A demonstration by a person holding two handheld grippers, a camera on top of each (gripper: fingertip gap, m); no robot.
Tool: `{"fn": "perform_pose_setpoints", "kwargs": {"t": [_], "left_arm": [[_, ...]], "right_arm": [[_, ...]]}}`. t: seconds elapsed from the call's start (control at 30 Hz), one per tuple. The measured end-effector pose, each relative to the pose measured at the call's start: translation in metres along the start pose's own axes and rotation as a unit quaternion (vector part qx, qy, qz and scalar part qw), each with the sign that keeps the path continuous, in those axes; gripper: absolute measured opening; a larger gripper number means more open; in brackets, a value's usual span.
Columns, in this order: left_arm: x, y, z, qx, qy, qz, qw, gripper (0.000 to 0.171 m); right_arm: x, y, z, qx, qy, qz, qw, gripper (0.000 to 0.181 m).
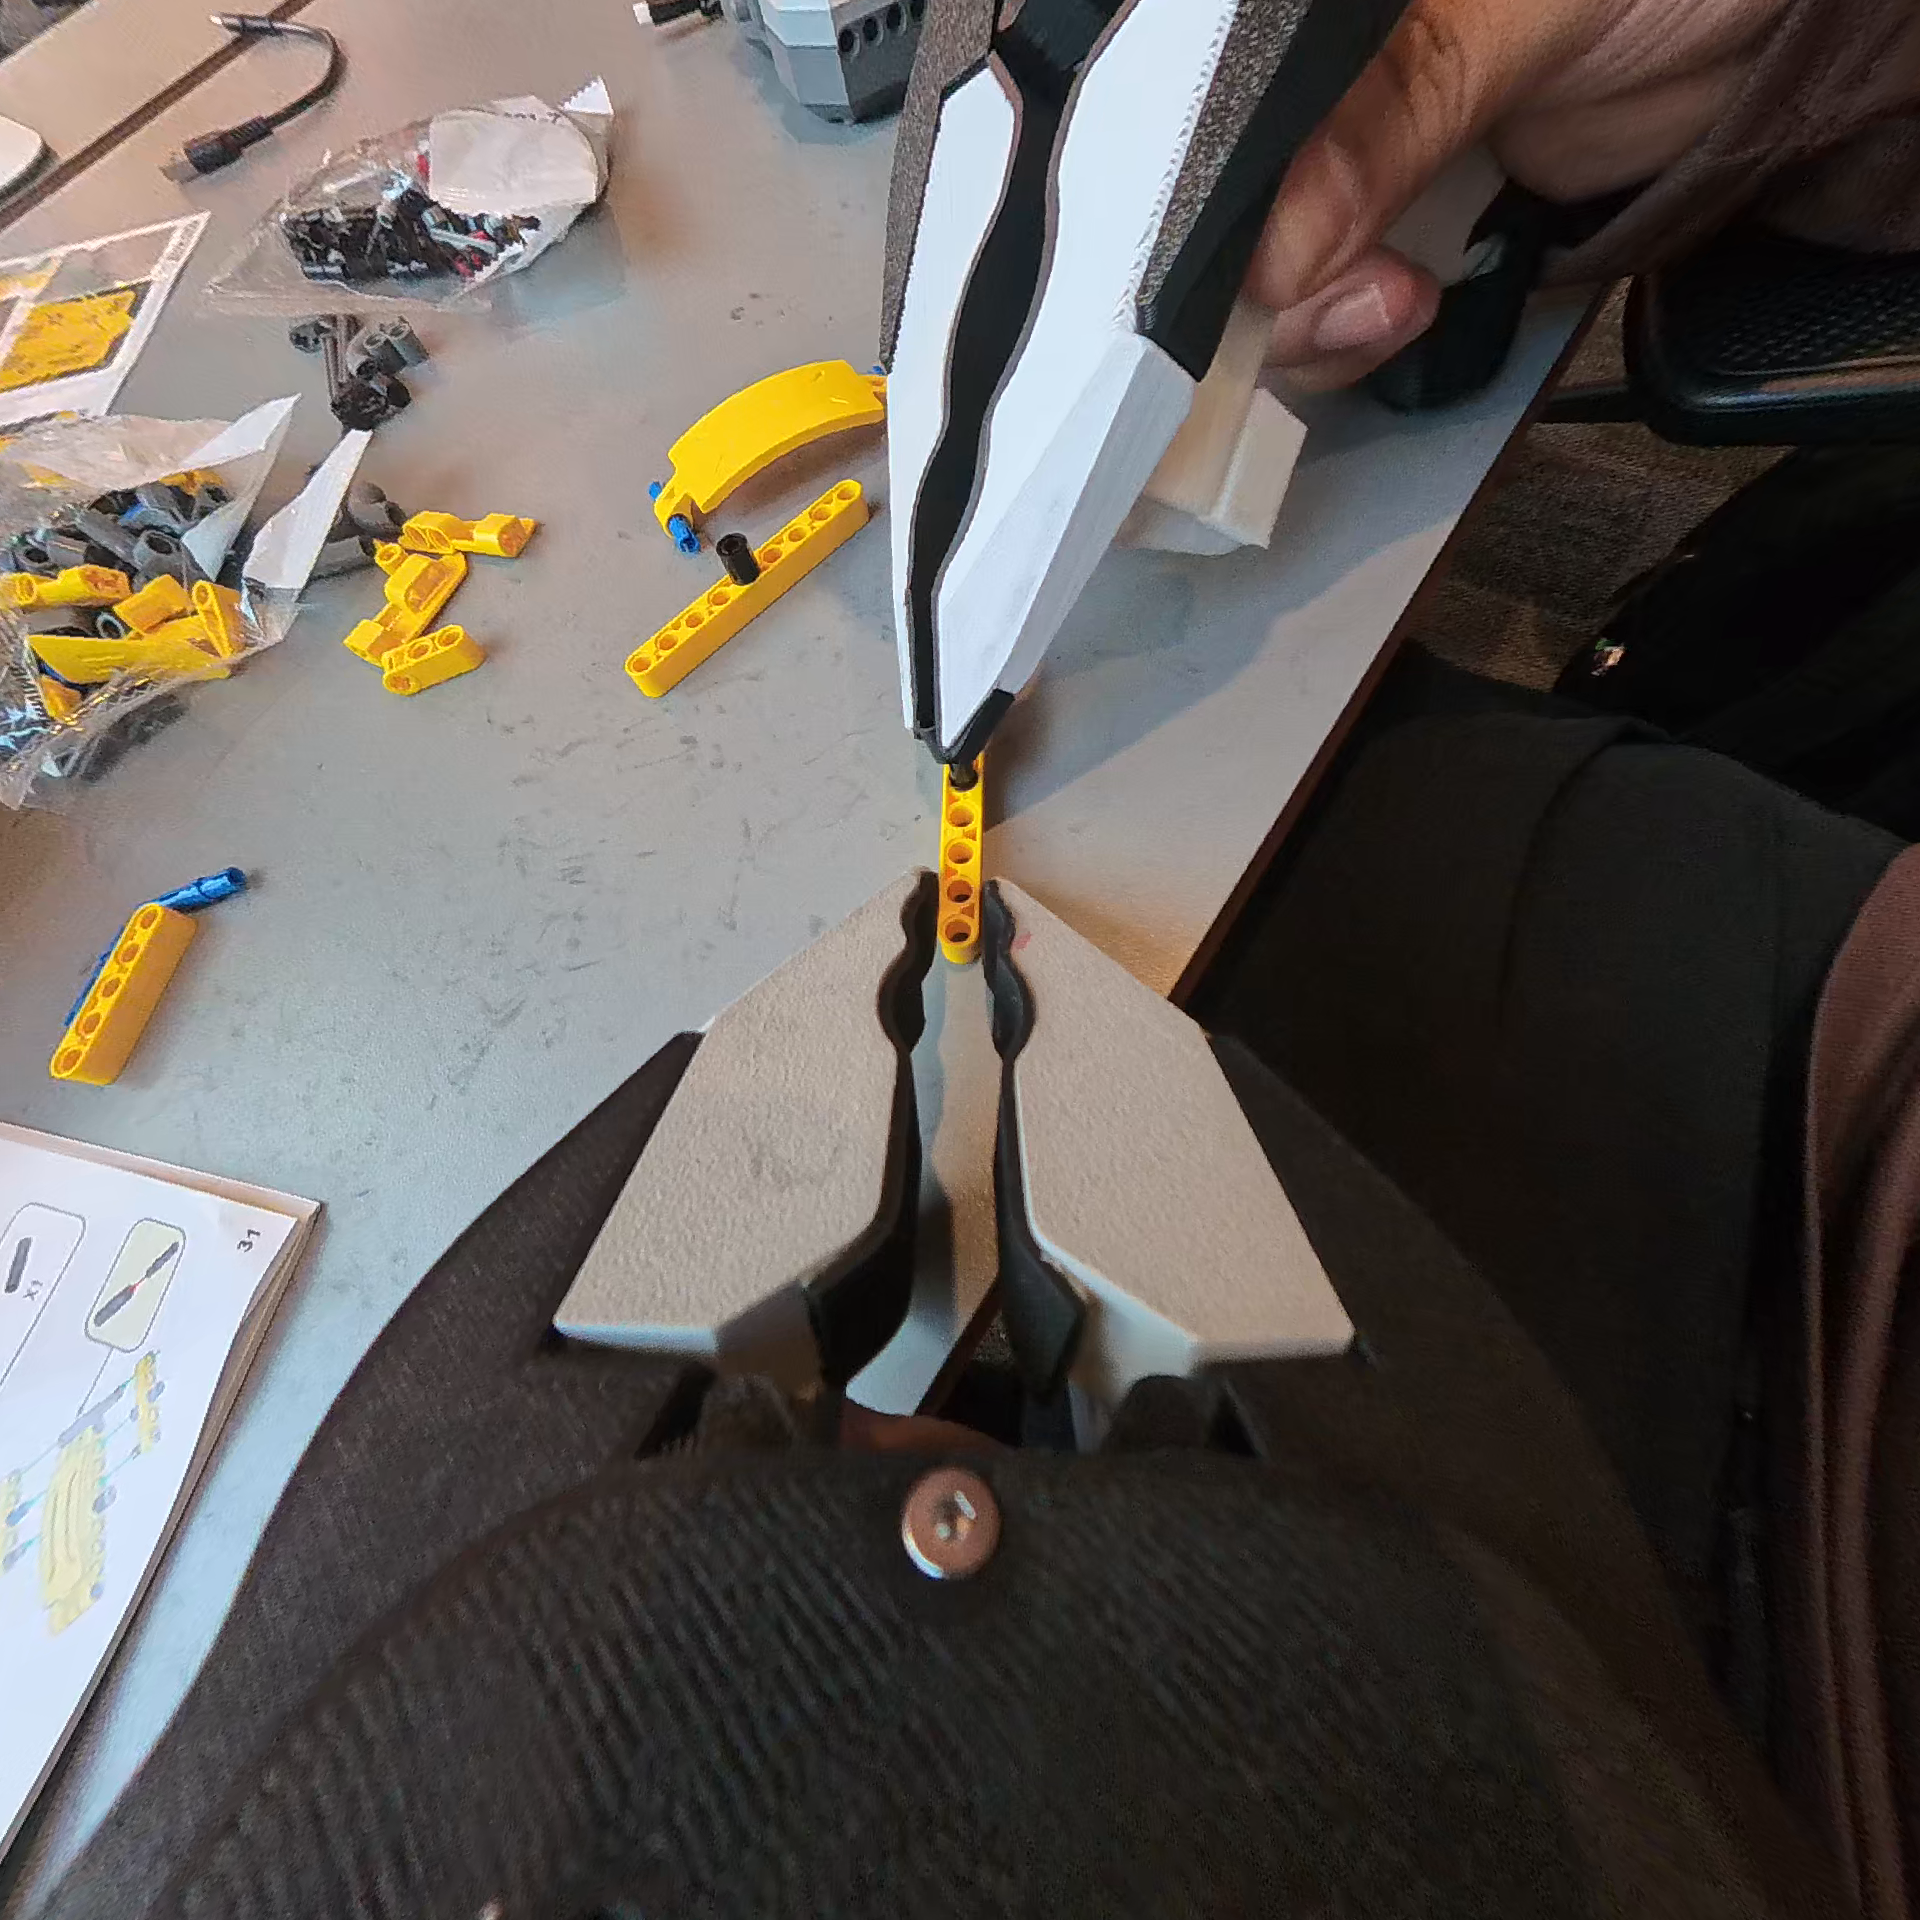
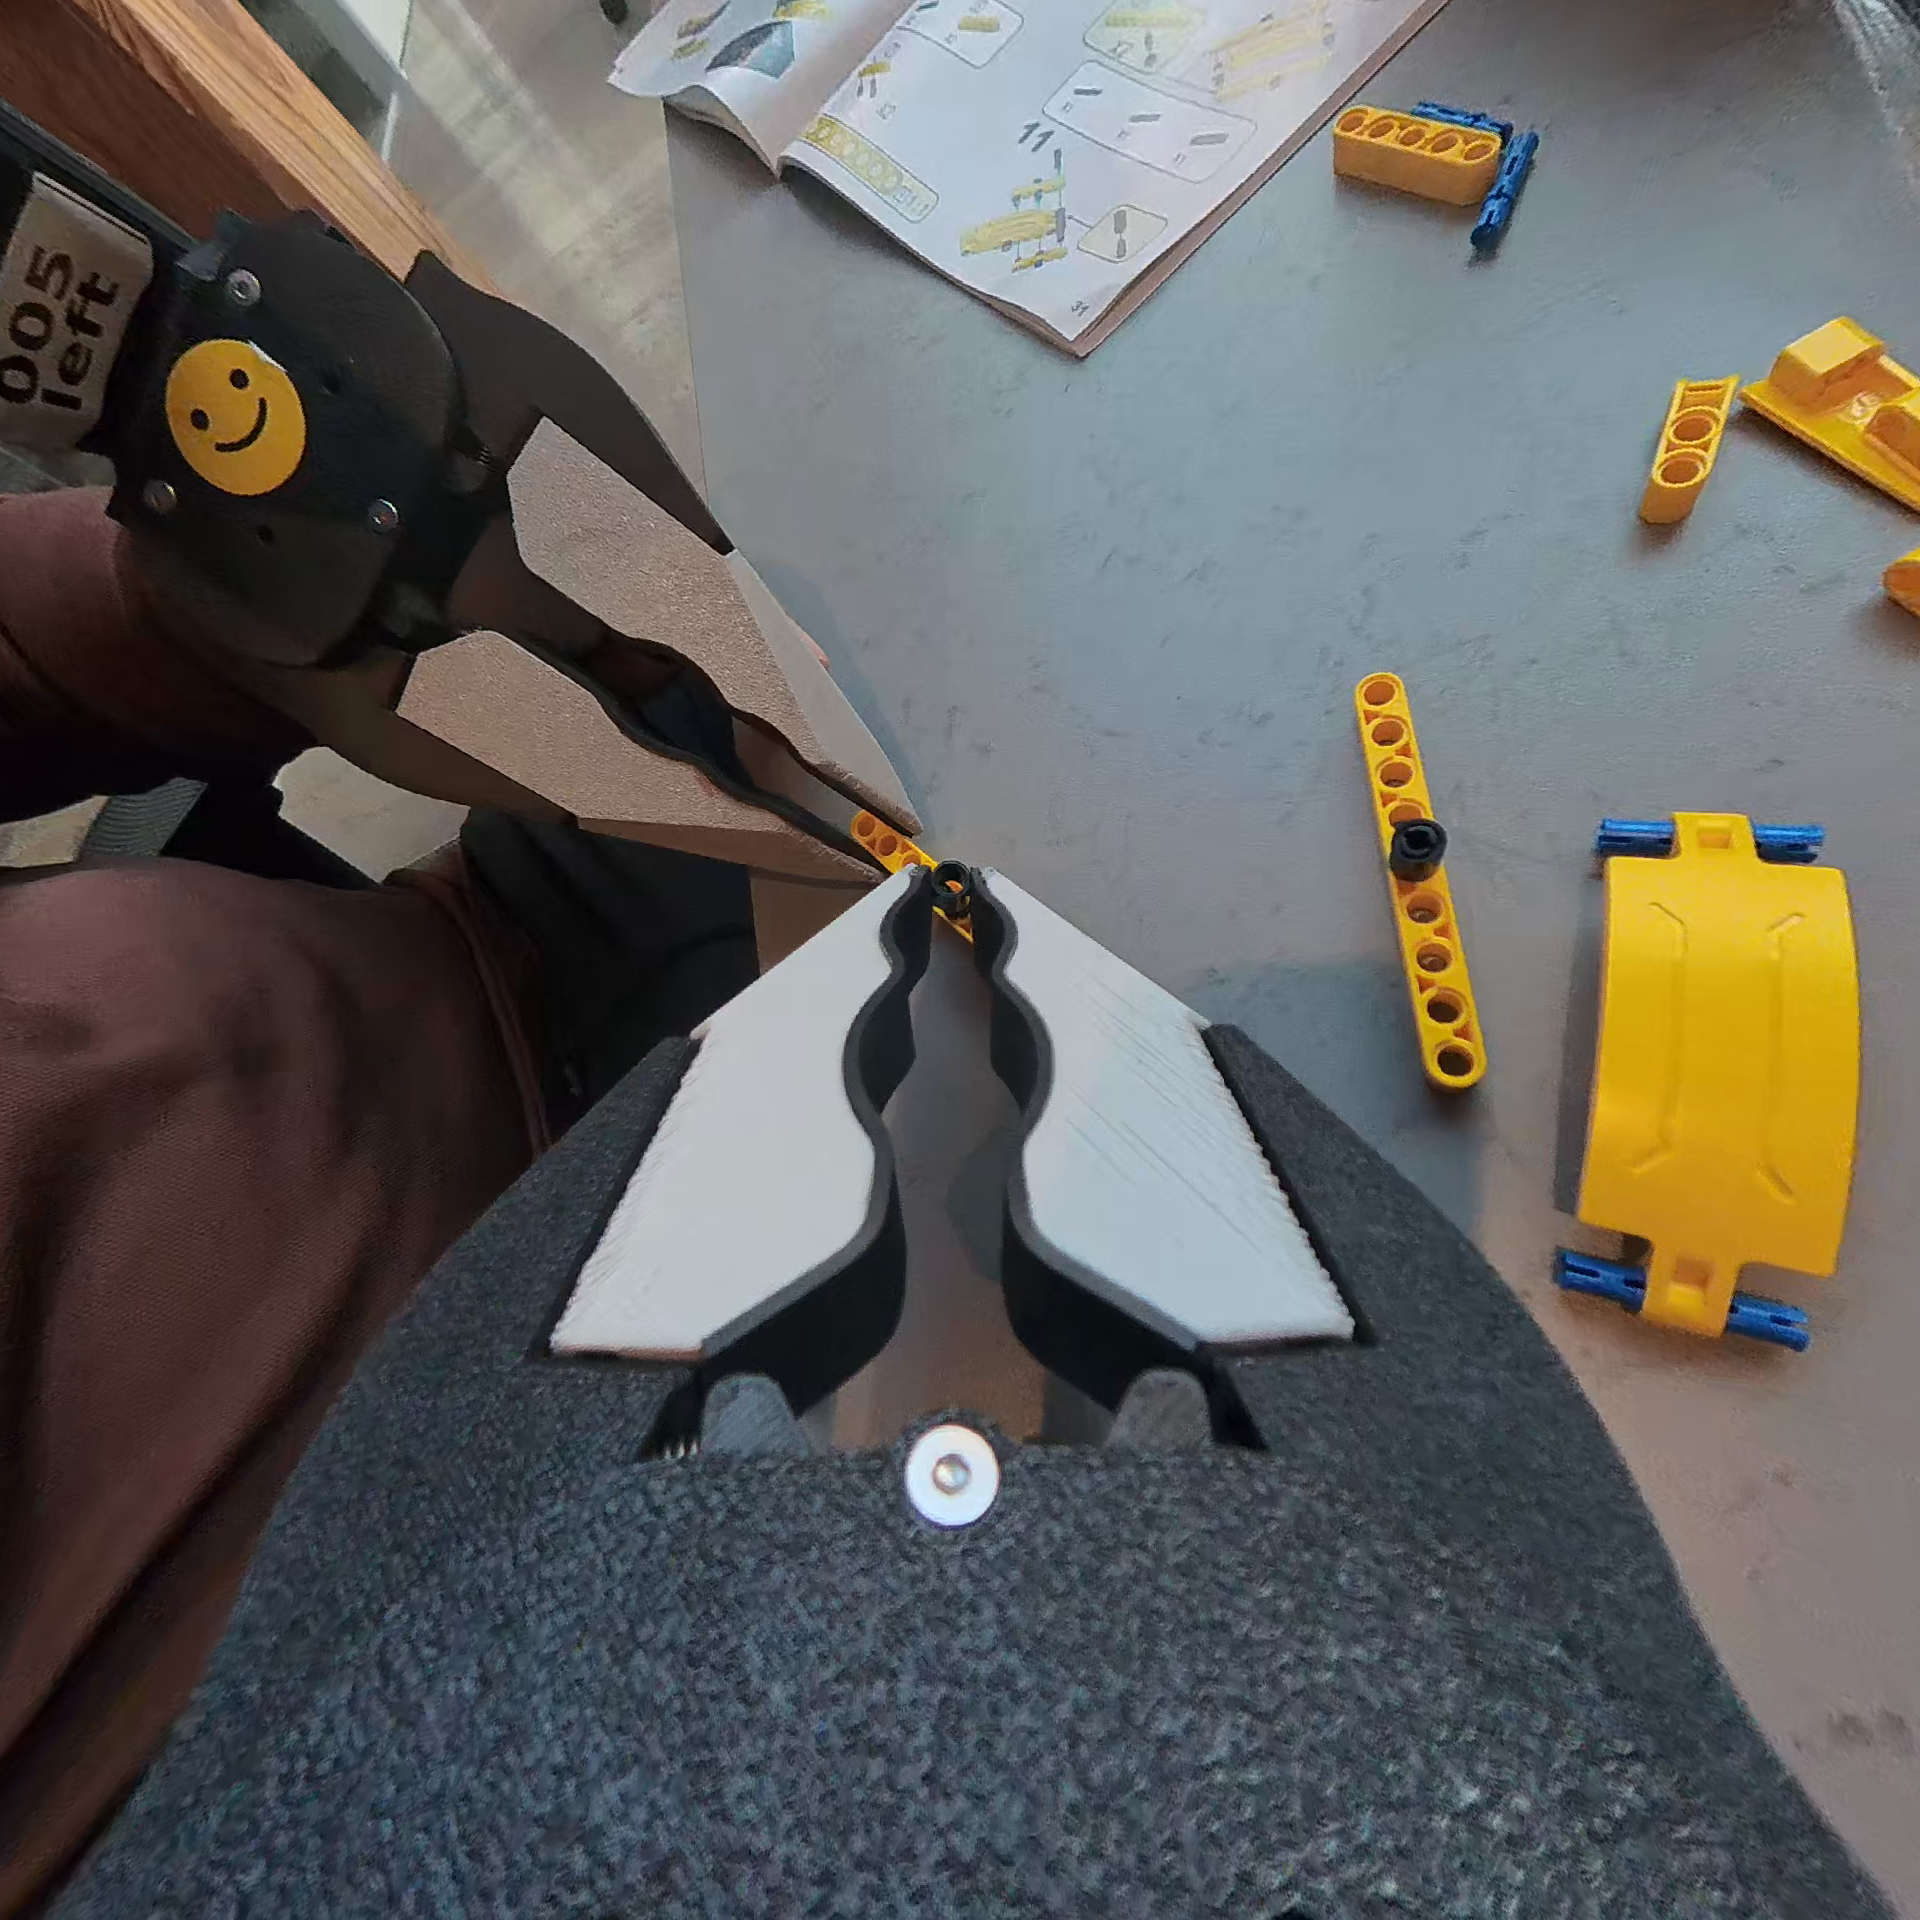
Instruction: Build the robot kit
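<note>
Grey table (image 1: 520, 883); yellow beam (image 1: 961, 868) between left tongs (image 1: 956, 894).

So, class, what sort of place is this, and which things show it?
Probably a hobby or classroom worktable for building a plastic construction kit: an open instruction booklet, bags of small parts, and loose yellow beams.

Our left tool (image 1: 958, 902) points forward with its two grey fingers drawn nearly together, their tips pinching a yellow beam (image 1: 961, 868) by its near end. Our right tool (image 2: 951, 883) comes down steeply from above, its white fingers closed on a small black pin (image 2: 952, 881) right at the tips. That pin sits at the beam's far end, just ahead of the left tool. Our right hand (image 1: 1558, 156) wraps the right tool's body, thumb pressed along its side.
</note>
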State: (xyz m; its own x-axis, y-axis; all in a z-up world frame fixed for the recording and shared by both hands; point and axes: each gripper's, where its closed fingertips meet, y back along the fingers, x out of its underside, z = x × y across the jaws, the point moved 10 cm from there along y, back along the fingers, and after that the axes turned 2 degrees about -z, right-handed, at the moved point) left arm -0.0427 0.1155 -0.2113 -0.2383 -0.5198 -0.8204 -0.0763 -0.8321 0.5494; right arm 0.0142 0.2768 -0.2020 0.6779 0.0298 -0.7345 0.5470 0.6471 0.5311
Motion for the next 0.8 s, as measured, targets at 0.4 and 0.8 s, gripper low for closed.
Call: {"fn": "perform_pose_setpoints", "kwargs": {"t": [0.4,0.8], "left_arm": [[0.000,0.000,-0.001,0.000,-0.005,-0.002,1.000,0.004],[0.001,0.001,0.001,0.003,-0.004,-0.002,1.000,0.005]], "right_arm": [[0.001,0.001,0.012,0.045,0.155,0.015,0.987,0.006],[0.002,0.000,0.011,0.072,0.182,0.041,0.980,0.006]]}}
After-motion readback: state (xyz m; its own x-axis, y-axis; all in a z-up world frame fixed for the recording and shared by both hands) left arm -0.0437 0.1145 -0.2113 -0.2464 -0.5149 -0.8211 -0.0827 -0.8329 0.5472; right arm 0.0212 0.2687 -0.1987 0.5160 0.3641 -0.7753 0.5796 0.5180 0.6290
